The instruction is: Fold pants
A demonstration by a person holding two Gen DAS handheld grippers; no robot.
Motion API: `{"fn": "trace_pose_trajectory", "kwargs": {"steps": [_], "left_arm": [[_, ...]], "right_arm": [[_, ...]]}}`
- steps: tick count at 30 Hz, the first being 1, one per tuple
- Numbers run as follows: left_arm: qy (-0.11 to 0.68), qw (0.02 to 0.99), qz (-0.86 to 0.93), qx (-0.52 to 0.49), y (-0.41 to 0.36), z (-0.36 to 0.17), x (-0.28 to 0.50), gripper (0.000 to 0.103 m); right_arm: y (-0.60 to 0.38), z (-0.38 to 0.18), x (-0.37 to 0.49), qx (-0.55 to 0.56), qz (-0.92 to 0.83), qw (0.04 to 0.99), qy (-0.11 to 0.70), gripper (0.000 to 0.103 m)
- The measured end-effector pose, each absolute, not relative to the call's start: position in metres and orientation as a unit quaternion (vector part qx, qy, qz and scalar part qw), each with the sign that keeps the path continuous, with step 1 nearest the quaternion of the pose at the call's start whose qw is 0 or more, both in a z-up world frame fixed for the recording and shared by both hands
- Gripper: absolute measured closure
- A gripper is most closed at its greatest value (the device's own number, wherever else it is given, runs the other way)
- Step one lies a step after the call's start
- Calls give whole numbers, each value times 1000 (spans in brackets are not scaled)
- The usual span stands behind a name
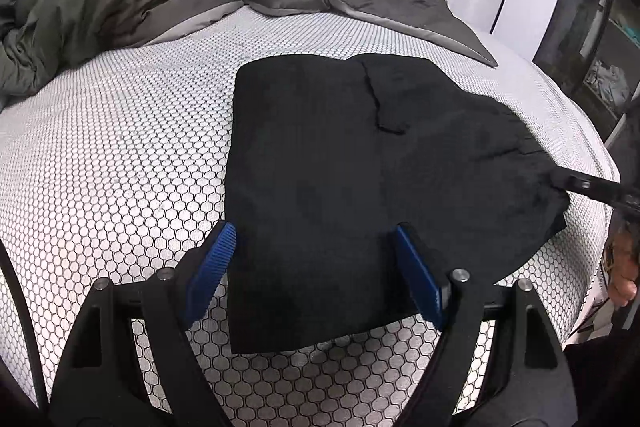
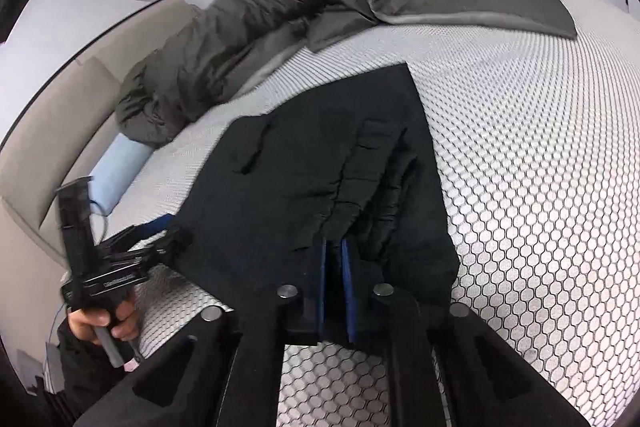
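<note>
Black pants (image 1: 340, 163) lie partly folded on a bed (image 1: 120, 147) with a honeycomb-patterned cover: soft, light cloth that looks likely to sag and slide unless taken by a hem or the gathered waistband. The right hand-held gripper (image 2: 335, 247) is clamped on a bunched edge of the fabric. The left hand-held gripper (image 1: 316, 243) hovers spread wide over the near edge, gripping nothing.

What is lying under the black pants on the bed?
The black pants lie on a white honeycomb-patterned mattress cover, seen all around them. Whatever is directly beneath the fabric is covered.
</note>
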State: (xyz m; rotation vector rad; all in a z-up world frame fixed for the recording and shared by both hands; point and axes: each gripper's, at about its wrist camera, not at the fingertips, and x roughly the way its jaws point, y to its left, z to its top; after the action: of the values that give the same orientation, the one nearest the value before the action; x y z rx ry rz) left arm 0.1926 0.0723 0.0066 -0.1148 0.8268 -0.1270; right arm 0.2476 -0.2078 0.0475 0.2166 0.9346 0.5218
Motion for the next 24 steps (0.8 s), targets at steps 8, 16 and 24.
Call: {"fn": "trace_pose_trajectory", "kwargs": {"steps": [8, 16, 24], "left_arm": [[408, 909, -58, -64, 77, 3, 194, 24], [414, 906, -58, -67, 83, 0, 197, 24], [390, 916, -48, -86, 93, 11, 192, 24]], "right_arm": [[-209, 30, 245, 62, 219, 845, 484, 89], [-221, 20, 259, 127, 234, 829, 492, 52], [-199, 58, 258, 129, 263, 869, 398, 88]]}}
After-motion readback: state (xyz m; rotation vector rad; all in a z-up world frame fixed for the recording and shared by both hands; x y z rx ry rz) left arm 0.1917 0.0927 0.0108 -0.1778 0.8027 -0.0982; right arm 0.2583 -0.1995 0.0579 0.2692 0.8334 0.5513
